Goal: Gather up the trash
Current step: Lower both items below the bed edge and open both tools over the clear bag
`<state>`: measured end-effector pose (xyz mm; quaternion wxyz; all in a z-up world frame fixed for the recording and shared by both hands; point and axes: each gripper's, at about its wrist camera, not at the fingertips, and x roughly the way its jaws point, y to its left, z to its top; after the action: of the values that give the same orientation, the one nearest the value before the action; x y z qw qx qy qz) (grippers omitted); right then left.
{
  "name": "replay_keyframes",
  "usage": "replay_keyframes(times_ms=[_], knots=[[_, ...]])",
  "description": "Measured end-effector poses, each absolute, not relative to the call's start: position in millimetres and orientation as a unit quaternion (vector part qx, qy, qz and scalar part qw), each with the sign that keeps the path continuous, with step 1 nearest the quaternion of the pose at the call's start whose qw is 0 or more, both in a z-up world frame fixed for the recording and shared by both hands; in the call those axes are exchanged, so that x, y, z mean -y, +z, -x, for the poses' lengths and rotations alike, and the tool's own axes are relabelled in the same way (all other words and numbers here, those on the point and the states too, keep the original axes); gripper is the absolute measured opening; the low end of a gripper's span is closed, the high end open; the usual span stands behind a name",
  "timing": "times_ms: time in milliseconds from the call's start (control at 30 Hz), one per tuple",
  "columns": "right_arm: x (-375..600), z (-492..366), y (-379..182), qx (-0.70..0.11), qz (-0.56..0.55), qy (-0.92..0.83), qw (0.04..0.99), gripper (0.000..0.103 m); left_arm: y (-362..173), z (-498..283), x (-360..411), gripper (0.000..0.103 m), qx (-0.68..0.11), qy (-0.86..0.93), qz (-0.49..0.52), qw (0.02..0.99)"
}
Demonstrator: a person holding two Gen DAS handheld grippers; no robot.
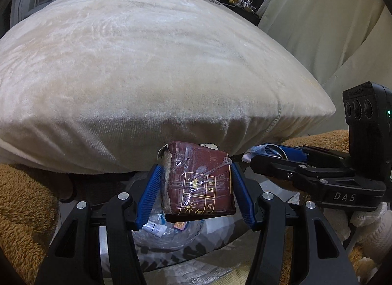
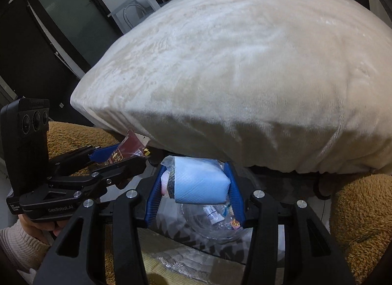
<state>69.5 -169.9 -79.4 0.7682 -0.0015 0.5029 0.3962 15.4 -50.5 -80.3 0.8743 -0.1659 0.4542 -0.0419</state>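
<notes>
Maroon carton [image 1: 199, 182] clamped in left hand-held gripper [image 1: 196, 194], blue tissue pack [image 2: 199, 182] in right [image 2: 196, 189].

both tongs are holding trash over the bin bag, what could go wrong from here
1. The left tongs grip the torn maroon box only by its sides; its crinkled plastic wrap looks slick, so it may slip early.
2. The right tongs squeeze a soft blue tissue pack that could deform and slide out.
3. The clear bag below looks small next to the two tongs crowded together; a drop may land on the brown blanket instead.
</notes>
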Motion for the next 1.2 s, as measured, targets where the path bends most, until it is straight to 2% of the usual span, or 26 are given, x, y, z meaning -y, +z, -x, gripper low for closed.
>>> replay_keyframes(times_ms=[333,567,833,1200], knots=[[156.1,-91.6,-127.5,-0.605,-0.006,0.361,0.710,0.048,-138.6,-31.4,40.4,0.056,-0.568,-0.030,0.206,0.797],[147.3,-103.1,-159.4,-0.660,-0.012,0.336,0.671,0.048,-176.0,-41.9,30.0,0.056,-0.618,-0.022,0.251,0.744],[143.6,-114.8,-189.2,-0.711,-0.014,0.301,0.635,0.048,-201.4,-48.8,21.1,0.056,-0.649,-0.013,0.277,0.709],[139.7,-112.9,-205.5,-0.737,-0.007,0.277,0.616,0.048,-211.2,-48.4,29.4,0.057,-0.677,-0.011,0.266,0.686]])
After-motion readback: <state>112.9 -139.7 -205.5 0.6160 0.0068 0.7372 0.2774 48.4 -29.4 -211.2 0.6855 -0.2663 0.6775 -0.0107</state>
